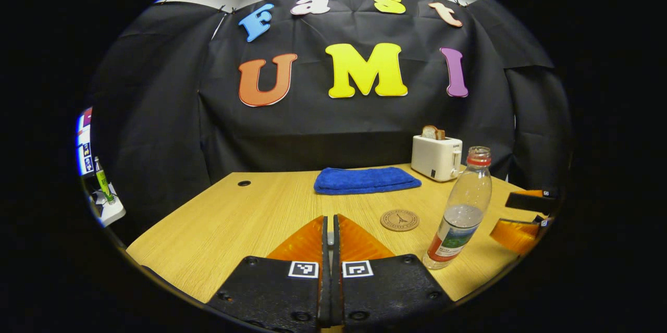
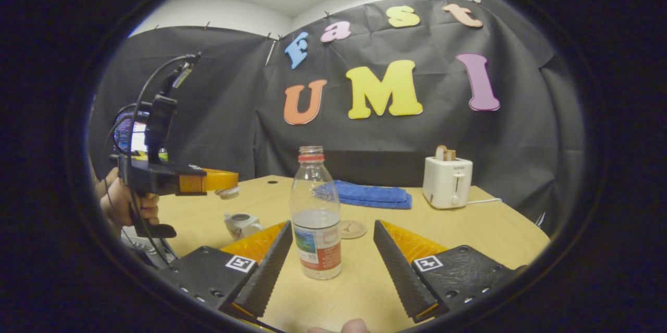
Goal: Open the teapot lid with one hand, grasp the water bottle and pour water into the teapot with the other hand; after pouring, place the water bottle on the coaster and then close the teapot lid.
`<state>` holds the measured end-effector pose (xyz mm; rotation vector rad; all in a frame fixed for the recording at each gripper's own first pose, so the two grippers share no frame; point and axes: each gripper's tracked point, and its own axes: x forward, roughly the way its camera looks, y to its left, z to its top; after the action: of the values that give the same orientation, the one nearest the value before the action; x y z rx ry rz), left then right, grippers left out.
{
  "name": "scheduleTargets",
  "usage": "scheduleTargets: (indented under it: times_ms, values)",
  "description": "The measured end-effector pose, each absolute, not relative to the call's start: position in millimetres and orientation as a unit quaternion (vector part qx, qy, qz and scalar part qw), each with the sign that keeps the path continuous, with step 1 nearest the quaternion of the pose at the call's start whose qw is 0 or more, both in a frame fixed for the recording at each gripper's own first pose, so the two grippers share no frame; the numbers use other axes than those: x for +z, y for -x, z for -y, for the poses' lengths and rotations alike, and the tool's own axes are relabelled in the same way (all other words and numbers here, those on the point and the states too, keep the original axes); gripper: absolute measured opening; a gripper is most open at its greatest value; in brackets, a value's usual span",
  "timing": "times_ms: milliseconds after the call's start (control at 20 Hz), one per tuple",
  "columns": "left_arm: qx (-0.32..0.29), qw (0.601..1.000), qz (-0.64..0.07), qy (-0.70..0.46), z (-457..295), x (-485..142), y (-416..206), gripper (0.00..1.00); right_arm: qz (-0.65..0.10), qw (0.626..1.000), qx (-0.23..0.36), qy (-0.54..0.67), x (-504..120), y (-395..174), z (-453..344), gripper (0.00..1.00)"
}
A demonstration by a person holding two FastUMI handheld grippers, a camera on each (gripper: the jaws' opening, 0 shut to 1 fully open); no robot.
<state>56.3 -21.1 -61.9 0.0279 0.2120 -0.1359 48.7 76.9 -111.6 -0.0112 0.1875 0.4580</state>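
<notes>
Right gripper view, left to right: left gripper (image 2: 227, 185) raised, clamped on the teapot lid (image 2: 228, 192); open teapot (image 2: 242, 224) just beyond the right gripper's (image 2: 331, 249) left finger; water bottle (image 2: 316, 213) upright between its wide-open fingers, untouched; coaster (image 2: 354, 229) behind.

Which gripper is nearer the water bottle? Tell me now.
Right. The right gripper has its jaws open on either side of the water bottle, not yet touching. The left gripper is held up off to the side, above the teapot, holding its lid.
</notes>
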Motion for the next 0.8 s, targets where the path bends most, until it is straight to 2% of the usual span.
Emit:
scheduleTargets:
  times_ms: [350, 400, 500, 550, 600, 650, 700, 750, 800]
  values:
    - [-0.067, 0.994, -0.09, 0.012, 4, -56, -47, 0.03, -0.126, 0.969, 0.208, 0.043, -131, -74, -99, 0.97]
    - [-0.069, 0.994, -0.087, 0.015, 4, -55, -46, 0.0, -0.125, 0.97, 0.204, 0.046, -131, -77, -99, 0.97]
    - [-0.074, 0.994, -0.077, 0.024, 2, -51, -45, 0.03, -0.127, 0.972, 0.189, 0.057, -134, -85, -98, 0.97]
    - [-0.076, 0.994, -0.068, 0.03, 1, -47, -45, 0.03, -0.132, 0.972, 0.188, 0.057, -136, -87, -100, 0.94]
    - [-0.074, 0.995, -0.062, 0.032, -1, -44, -46, 0.03, -0.134, 0.971, 0.189, 0.053, -137, -88, -102, 0.97]
    - [-0.073, 0.995, -0.057, 0.033, -3, -43, -47, 0.03, -0.133, 0.972, 0.187, 0.052, -135, -89, -104, 0.95]
    - [-0.073, 0.995, -0.055, 0.033, -4, -43, -49, 0.03, -0.133, 0.973, 0.183, 0.052, -134, -91, -104, 0.97]
    - [-0.071, 0.995, -0.055, 0.031, -7, -43, -50, 0.03, -0.132, 0.973, 0.183, 0.052, -134, -92, -105, 0.89]
    - [-0.069, 0.996, -0.057, 0.03, -10, -46, -50, 0.03, -0.135, 0.972, 0.184, 0.054, -134, -94, -107, 0.87]
